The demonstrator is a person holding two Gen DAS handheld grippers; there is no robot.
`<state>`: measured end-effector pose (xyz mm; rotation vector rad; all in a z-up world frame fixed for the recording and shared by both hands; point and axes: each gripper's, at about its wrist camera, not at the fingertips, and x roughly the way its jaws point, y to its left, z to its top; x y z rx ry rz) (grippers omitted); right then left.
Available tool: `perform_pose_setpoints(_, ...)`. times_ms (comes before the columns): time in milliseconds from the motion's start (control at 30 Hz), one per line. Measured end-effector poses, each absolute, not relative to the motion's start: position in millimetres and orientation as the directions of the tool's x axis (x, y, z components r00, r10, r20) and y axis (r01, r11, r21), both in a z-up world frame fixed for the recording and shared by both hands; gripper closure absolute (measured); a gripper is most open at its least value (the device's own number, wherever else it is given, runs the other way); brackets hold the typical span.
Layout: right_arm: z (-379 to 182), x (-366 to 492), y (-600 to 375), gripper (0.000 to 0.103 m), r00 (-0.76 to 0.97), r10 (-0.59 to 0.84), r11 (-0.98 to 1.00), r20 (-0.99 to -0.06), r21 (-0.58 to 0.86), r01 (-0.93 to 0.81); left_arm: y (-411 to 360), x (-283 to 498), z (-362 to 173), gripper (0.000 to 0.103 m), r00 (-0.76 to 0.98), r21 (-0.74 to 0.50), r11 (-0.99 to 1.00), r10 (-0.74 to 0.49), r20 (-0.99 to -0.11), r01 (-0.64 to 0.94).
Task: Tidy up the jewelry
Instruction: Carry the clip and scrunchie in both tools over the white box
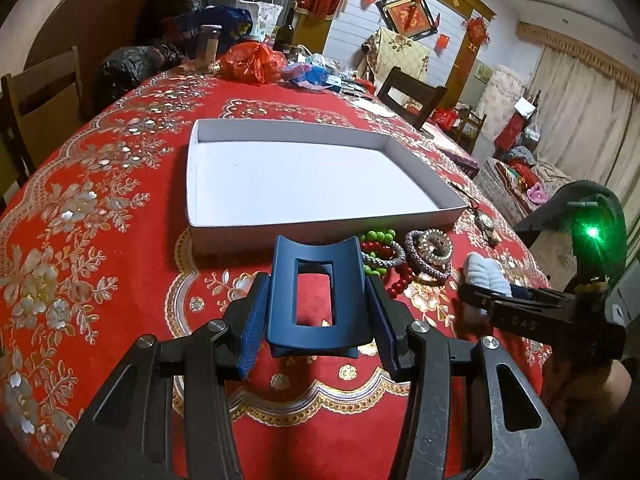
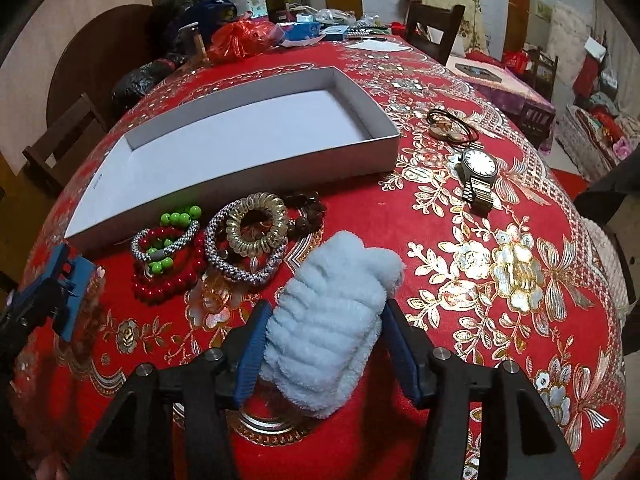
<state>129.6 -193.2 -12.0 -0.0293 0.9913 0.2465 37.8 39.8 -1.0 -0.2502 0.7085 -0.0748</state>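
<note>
On the left, the left gripper (image 1: 318, 300) is clamped on a dark blue hair claw clip (image 1: 318, 286), its blue pads pressing the clip's two sides above the red floral tablecloth (image 1: 100, 208). Just beyond the clip sits the shallow white box (image 1: 320, 222), its near wall close to the clip's far edge; nothing lies inside it.

To the right of the clip, near the box's near wall, the jewelry lies in a loose cluster: a green bead bracelet (image 2: 180, 216), a red bead bracelet (image 2: 168, 280), a small silver braided bangle (image 2: 164, 240), a larger silver braided bangle (image 2: 240, 256) and a clear coiled hair tie (image 2: 256, 220) resting on that larger bangle. Dark brown beads (image 2: 308, 208) touch the cluster's far right side.

Right of the cluster, the right gripper (image 2: 326, 340) is closed on a fluffy pale blue scrunchie (image 2: 332, 320), squeezed between its blue pads, low over the cloth.

Farther right and farther away, a wristwatch (image 2: 478, 172) with a metal band lies flat on the cloth, well apart from the box. Beyond it, dark hair ties (image 2: 452, 124) lie beside the box's far right corner.
</note>
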Motion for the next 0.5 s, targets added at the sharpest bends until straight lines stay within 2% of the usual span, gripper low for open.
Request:
perform_pose_setpoints(67, -11.0, 127.8, -192.2, 0.065, 0.531, 0.195, 0.97, -0.825, 0.083, -0.226, 41.1, 37.1, -1.5, 0.056, 0.757, -0.255, 0.967, -0.152, -0.635, -0.02)
perform_pose_setpoints(167, -5.1, 124.5, -197.0, 0.074, 0.559, 0.187, 0.975, -0.807, 0.082, -0.208, 41.6, 36.5, -1.5, 0.056, 0.758, -0.257, 0.966, -0.152, -0.635, -0.021)
perform_pose_setpoints(500, 19.0, 118.7, -213.2, 0.074, 0.645, 0.208, 0.978, -0.735, 0.136, -0.161, 42.8, 37.2, 2.1, 0.056, 0.761, -0.249, 0.968, -0.148, -0.632, -0.018)
